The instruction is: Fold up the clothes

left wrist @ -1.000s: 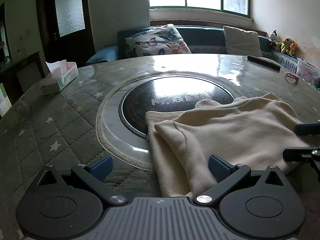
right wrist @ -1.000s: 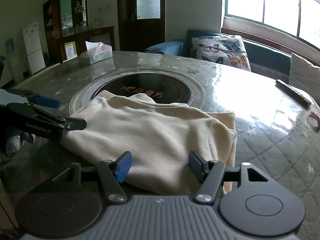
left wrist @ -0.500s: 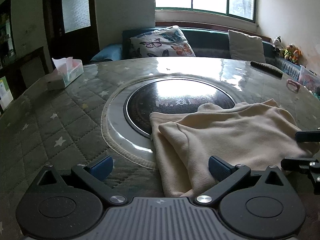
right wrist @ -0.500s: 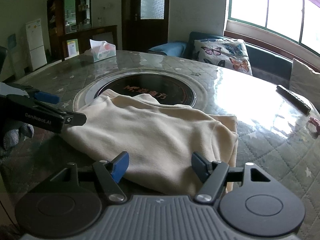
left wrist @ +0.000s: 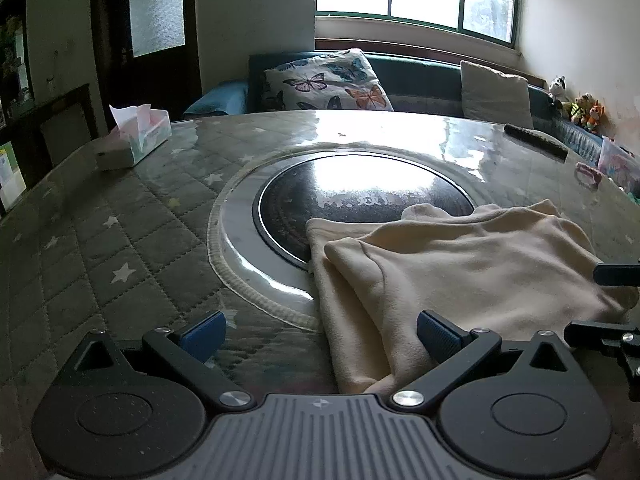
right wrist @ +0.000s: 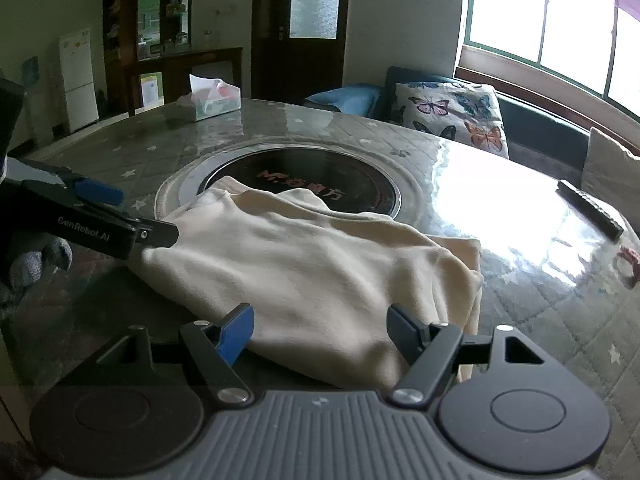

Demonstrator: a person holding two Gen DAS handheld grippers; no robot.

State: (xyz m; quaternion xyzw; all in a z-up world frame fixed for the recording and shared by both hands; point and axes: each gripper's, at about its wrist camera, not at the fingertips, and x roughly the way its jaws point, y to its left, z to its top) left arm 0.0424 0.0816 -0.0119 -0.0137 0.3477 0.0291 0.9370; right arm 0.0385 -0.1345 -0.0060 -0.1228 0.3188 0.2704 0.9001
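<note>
A cream garment [left wrist: 460,264] lies folded on the round table [left wrist: 100,240], its far edge over the black centre disc [left wrist: 360,192]. My left gripper [left wrist: 320,334] is open wide at the garment's near left corner, with only the cloth's edge between its jaws. From the right wrist view the left gripper [right wrist: 132,216] shows side-on at the garment's [right wrist: 304,264] left edge, with a grey-gloved hand [right wrist: 36,264] behind it. My right gripper [right wrist: 320,330] is open, and the cloth's near edge lies between its jaws without being pinched. The right gripper [left wrist: 608,304] also shows at the left view's right edge.
A tissue box [left wrist: 136,140] stands at the table's far left. A dark remote [right wrist: 588,208] and a pink hair tie [right wrist: 628,260] lie on the right side. A sofa with a butterfly cushion [left wrist: 328,84] runs under the window behind the table.
The right gripper's jaws have spread a little wider around the cloth's edge. The garment and the left gripper have stayed put.
</note>
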